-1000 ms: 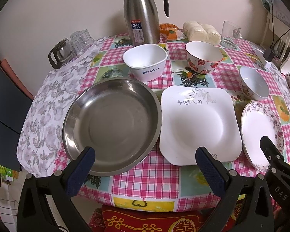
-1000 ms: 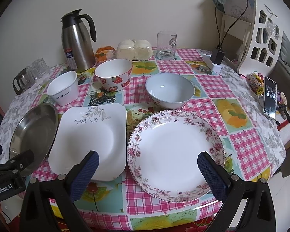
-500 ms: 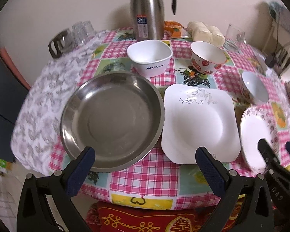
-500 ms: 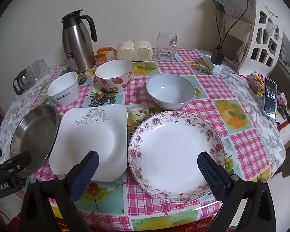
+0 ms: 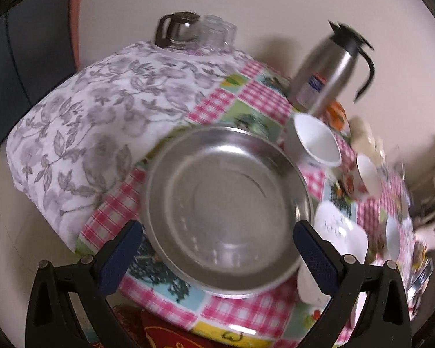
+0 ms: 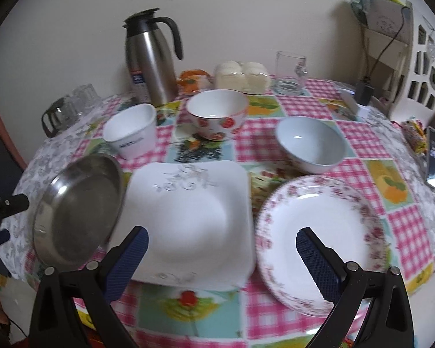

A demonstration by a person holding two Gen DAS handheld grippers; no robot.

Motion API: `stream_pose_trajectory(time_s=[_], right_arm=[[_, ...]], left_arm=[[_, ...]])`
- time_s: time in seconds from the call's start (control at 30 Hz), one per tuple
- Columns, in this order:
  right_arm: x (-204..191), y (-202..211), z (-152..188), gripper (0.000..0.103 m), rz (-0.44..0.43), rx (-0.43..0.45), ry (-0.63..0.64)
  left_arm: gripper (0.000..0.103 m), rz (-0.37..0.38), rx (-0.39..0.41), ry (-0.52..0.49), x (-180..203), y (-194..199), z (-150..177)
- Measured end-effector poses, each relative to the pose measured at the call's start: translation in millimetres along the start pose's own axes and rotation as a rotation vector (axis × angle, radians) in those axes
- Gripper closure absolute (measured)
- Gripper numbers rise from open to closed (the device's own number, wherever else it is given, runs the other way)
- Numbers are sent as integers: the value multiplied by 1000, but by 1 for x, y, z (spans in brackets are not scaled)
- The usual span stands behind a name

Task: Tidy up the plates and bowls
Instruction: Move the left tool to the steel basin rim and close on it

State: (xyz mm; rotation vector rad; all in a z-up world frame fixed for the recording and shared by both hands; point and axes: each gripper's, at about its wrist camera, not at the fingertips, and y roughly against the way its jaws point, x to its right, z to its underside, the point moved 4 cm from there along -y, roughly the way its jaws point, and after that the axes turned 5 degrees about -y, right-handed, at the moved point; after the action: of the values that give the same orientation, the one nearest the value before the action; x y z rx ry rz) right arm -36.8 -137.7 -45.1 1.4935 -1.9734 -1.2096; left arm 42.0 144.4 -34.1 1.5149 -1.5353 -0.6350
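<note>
No legible txt; logo on white cup point(image 6: 130, 136) & flask point(image 6: 152, 58) label too blurred

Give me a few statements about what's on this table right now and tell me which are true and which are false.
1. The steel pan lies to the left of the square white plate. True.
2. The right gripper is clamped on the flowered round plate. False: its jaws stand open and hold nothing.
3. Three bowls sit behind the plates. True: the white square bowl, the strawberry bowl and the pale blue bowl.
4. The thermos jug lies on its side. False: it stands upright near the wall.
5. The plates are stacked. False: they lie side by side.
</note>
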Motion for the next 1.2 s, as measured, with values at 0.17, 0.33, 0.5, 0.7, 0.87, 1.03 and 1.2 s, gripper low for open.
stream_pose_trajectory(time_s=[0.17,0.33,0.5,0.7,0.87,1.03,1.2], right_arm=[[-23,-14,-1,0,-67,-19,9],[-41,-27,-1,0,-106,-26,21],[-54,-42,0,0,-115,-50,33],[-70,-55,1,0,-116,-56,70],[-85,-63,-1,0,-114,-36,134],[-94,-75,-5,0,-131,-47,146],[-105,-90,-8,13,-154,-62,163]], left_arm=[[0,-41,57,0,-15,-1,-14],[0,-64,22,2,-26,-13,-19],[0,-184,-14,25,-41,-27,-23],[0,-281,-112,52,-53,-56,-18],[0,-306,-170,71,-59,-78,-16],[0,-295,-205,123,-67,-91,-13],[5,-309,-199,120,-67,-101,-17]])
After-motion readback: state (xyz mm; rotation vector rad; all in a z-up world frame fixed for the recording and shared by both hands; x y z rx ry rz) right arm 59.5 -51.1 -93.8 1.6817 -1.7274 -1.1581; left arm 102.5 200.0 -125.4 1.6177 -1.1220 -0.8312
